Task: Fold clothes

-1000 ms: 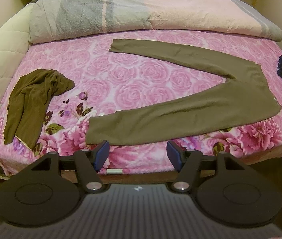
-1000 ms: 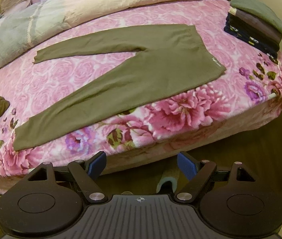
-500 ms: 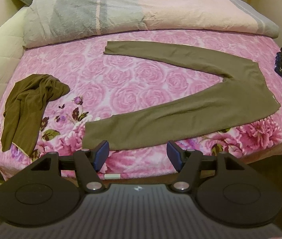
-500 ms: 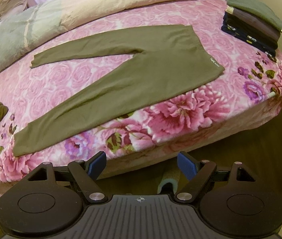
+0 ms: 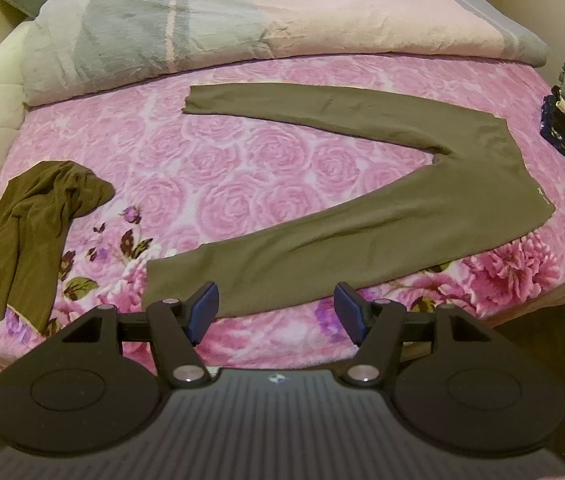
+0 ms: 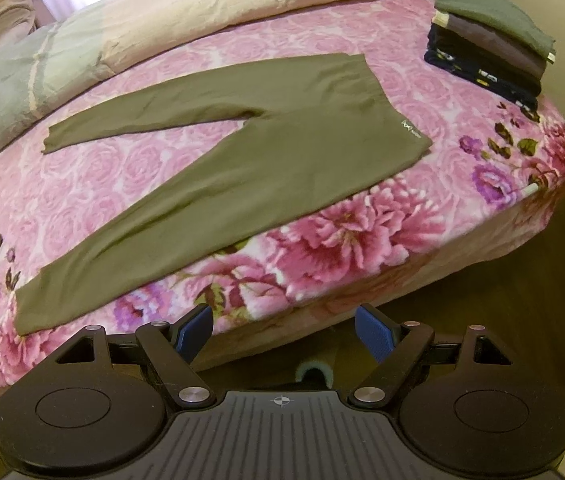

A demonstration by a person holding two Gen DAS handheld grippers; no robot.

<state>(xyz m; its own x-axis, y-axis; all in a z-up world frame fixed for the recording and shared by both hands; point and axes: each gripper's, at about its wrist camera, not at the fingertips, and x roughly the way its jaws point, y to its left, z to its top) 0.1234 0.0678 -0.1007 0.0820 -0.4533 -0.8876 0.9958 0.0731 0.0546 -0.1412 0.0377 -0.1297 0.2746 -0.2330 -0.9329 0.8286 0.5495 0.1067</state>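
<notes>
We start with the bed (image 5: 242, 184), whose pink rose-printed cover carries everything, with a rolled duvet (image 5: 282, 20) along its far side. Spread flat across it lie the olive leggings (image 5: 402, 216), legs splayed in a V, waistband toward the right and the near cuff close to the bed's front edge. They are smoothed out but not yet folded, so we judge that we are at the very start of folding this garment: the next move, as we read it, calls for bringing one leg over onto the other, which means gripping a cuff and the waistband edge cleanly without dragging the thin fabric into wrinkles.

At the right end of the bed sits a stack of folded clothes (image 6: 486, 56) (presumably the finished pile), well apart from the leggings. On the left lies a crumpled olive garment (image 5: 38, 220), waiting its turn.

The left tool (image 5: 276, 312) hovers just off the bed's front edge near the lower cuff, its blue pads (image 5: 204, 310) spread wide, empty and touching nothing. The right tool (image 6: 284, 332) hangs below the bed edge, equally agape and empty, with the floor beneath it.
</notes>
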